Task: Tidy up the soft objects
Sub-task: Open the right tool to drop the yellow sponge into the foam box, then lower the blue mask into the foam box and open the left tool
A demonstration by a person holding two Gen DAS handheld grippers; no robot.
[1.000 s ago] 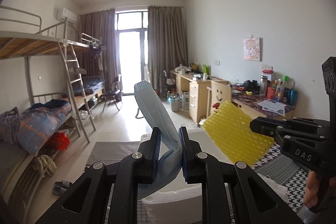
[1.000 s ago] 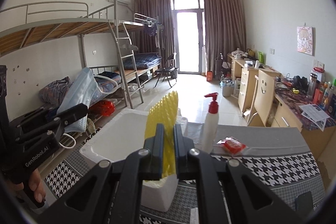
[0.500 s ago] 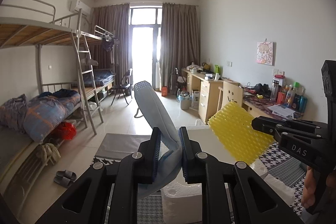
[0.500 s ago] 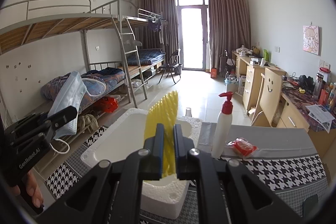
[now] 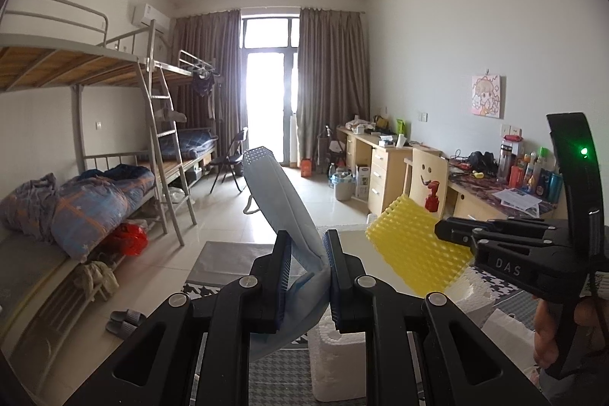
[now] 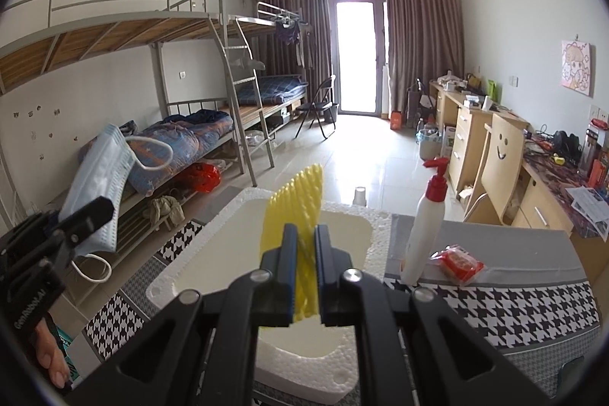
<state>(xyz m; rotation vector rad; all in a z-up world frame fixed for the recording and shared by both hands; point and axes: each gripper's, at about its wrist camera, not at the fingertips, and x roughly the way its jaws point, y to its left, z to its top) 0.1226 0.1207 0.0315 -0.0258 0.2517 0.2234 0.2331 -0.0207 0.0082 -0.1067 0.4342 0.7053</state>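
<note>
My left gripper [image 5: 306, 242] is shut on a light blue face mask [image 5: 279, 200] that sticks up between its pads. In the right wrist view that mask [image 6: 101, 193] hangs from the left gripper [image 6: 102, 208] at the left, its white ear loops dangling. My right gripper [image 6: 304, 246] is shut on a yellow dimpled foam sheet [image 6: 295, 208], held over the white foam box [image 6: 377, 215]. The left wrist view shows the same sheet [image 5: 415, 250] clamped at the right, above that box [image 5: 335, 364].
A white pump bottle with a red top [image 6: 424, 227] and a red packet [image 6: 456, 263] stand on the houndstooth-covered table [image 6: 495, 307] right of the box. Bunk beds [image 6: 190, 124] line the left wall, desks [image 6: 475, 124] the right.
The right gripper with the yellow sheet has shifted over the white box, and the pump bottle now sits further right in its view. Both grips are unchanged.
</note>
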